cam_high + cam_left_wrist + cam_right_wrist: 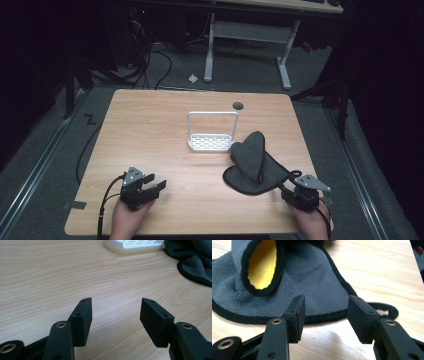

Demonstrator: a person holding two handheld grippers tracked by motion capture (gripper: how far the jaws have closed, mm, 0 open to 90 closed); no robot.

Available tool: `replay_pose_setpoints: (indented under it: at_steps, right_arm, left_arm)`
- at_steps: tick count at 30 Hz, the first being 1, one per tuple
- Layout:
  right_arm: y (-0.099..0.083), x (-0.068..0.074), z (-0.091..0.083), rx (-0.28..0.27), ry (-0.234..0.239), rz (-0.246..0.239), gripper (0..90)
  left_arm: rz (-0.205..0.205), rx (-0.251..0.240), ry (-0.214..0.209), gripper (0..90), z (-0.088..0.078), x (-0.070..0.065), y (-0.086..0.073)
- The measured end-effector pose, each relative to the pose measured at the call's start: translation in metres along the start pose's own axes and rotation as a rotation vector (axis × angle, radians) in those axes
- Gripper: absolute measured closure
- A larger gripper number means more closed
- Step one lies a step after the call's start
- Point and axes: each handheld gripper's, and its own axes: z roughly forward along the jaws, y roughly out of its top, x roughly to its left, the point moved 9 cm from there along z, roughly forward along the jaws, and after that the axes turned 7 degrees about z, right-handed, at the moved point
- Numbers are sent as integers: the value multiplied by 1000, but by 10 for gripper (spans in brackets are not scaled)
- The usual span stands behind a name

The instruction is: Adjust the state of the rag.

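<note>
- Resting low near the table's (150,125) front left corner: left gripper (154,187), held in a hand (127,220) that comes in from the bottom edge, jaws spread apart with nothing between them
- Looking along that gripper (116,312) in its own view: bare wood grain between the two black pads (83,320), both clear of any object
- Sitting near the front right corner: right gripper (289,186), jaws released and wide, empty, pointing toward the cloth
- Lying on the right half of the table, just beyond the right gripper: grey cloth (252,165), crumpled, one part raised in a fold, close beside the white rack on its right side
- Seen from the right gripper view (325,312): same cloth (312,285) just ahead of the jaw tips, black-trimmed hem running across between them, not pinched; a fold turned up to show a yellow inner face (263,265); a black loop (387,311) of trim lying on the wood at the right
- Standing near the table's middle: white rack (212,142) with a perforated base and a tall wire-like frame, upright, well apart from the left gripper
- Set into the tabletop behind the rack: small dark round hole (238,105)
</note>
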Motion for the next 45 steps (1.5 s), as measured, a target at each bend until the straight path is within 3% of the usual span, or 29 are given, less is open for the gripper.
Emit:
replay_pose_setpoints:
  at_steps: [10, 13, 17, 19, 24, 29, 31, 34, 38, 43, 45]
  right_arm:
    - [2, 6, -1, -11, 11, -29, 497]
    - [3, 6, -1, -16, 10, -32, 506]
    - [3, 7, -1, -18, 12, -41, 525]
    - [4, 7, -1, -22, 11, -43, 547]
    - [7, 8, -2, -27, 5, -40, 567]
    - [21, 13, -1, -36, 21, -26, 658]
    - [33, 20, 5, -43, 38, -39, 732]
    - [42, 21, 11, -44, 35, -49, 776]
    - [62, 15, 29, -40, 36, -9, 897]
    - [68, 6, 48, -19, 22, 25, 900]
    - [65, 7, 52, -4, 23, 10, 900]
  left_arm:
    - [-35, -9, -15, 463, -14, 8, 3]
    - [-4, -6, -12, 456, -22, 6, 5]
    - [44, 11, 8, 450, -27, 3, -4]
    - [34, 20, -6, 458, -24, 1, -5]
    - [52, 29, -22, 452, -16, -2, -3]
    - [48, 22, -25, 465, -18, 0, -5]
    - [48, 14, -21, 466, -19, 2, -6]
    - [34, 9, -27, 465, -20, 4, -7]
    - [26, -1, -27, 461, -21, 4, -7]
    - [23, 5, -30, 455, -20, 3, -8]
    - [19, 5, -31, 455, -20, 3, -8]
